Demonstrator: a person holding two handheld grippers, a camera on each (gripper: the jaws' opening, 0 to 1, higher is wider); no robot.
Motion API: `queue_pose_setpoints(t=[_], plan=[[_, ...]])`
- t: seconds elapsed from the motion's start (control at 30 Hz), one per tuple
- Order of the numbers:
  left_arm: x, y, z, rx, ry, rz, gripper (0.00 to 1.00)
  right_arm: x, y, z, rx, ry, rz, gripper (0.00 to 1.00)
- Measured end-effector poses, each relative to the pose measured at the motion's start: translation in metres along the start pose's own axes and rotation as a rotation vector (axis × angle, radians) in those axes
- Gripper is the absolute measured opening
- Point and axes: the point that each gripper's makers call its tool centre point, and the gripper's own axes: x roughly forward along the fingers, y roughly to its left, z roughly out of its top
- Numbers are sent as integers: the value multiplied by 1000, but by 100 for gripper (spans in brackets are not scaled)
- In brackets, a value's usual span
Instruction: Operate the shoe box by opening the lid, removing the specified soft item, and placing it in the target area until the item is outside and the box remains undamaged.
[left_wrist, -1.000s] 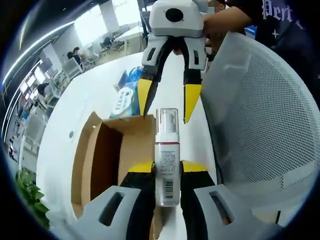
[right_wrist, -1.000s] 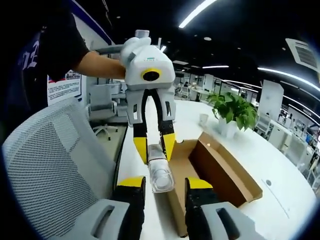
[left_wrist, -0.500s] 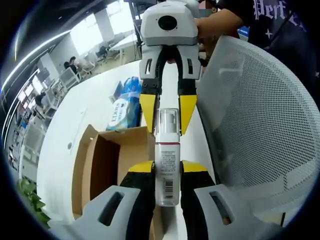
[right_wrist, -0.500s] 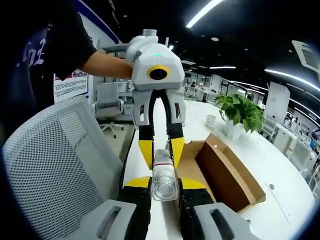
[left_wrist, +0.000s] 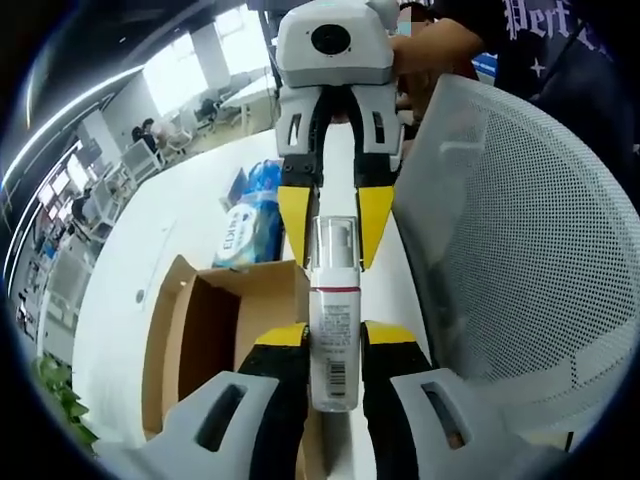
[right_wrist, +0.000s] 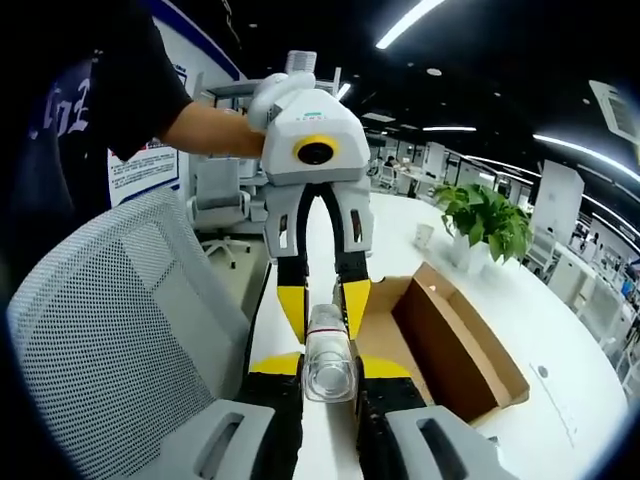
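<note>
1. Left gripper view: the left tongs (left_wrist: 333, 338) are clamped on the lower body of a white pump bottle (left_wrist: 333, 325), which points away from the camera with its clear cap end forward.
2. The right tongs (left_wrist: 333, 218) come in from the top of this view, their yellow tips set on either side of the bottle's clear cap, touching or nearly touching it.
3. The open cardboard shoe box (left_wrist: 205, 325) lies on the white counter (left_wrist: 175, 225) below and left of the bottle; a blue and white soft pack (left_wrist: 250, 215) lies on the counter just beyond the box.
4. A grey mesh chair back (left_wrist: 510, 230) stands at the right.
5. Right gripper view: the right tongs (right_wrist: 327, 362) grip the clear cap end of the bottle (right_wrist: 328, 355), and the left tongs (right_wrist: 324, 300) hold its far end.
6. The box (right_wrist: 450, 345) sits open to the right, with a potted plant (right_wrist: 485, 225) further along the counter.
</note>
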Motion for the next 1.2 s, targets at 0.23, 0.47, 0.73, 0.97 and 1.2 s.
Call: queue_pose_setpoints(t=[0.23, 0.47, 0.73, 0.97, 1.2], plan=[[-3, 10, -1, -57, -23, 67, 29, -6, -11, -1, -25, 22, -2, 14], [-11, 17, -7, -146, -61, 146, 41, -16, -26, -2, -45, 53, -9, 14], [-23, 18, -17, -231, -81, 218, 50, -36, -51, 1, -69, 85, -30, 14], [-31, 15, -23, -304, -122, 270, 56, -55, -76, 1, -101, 124, -56, 14], [-41, 16, -26, -371, -169, 325, 64, -72, -101, -3, -122, 167, -77, 14]])
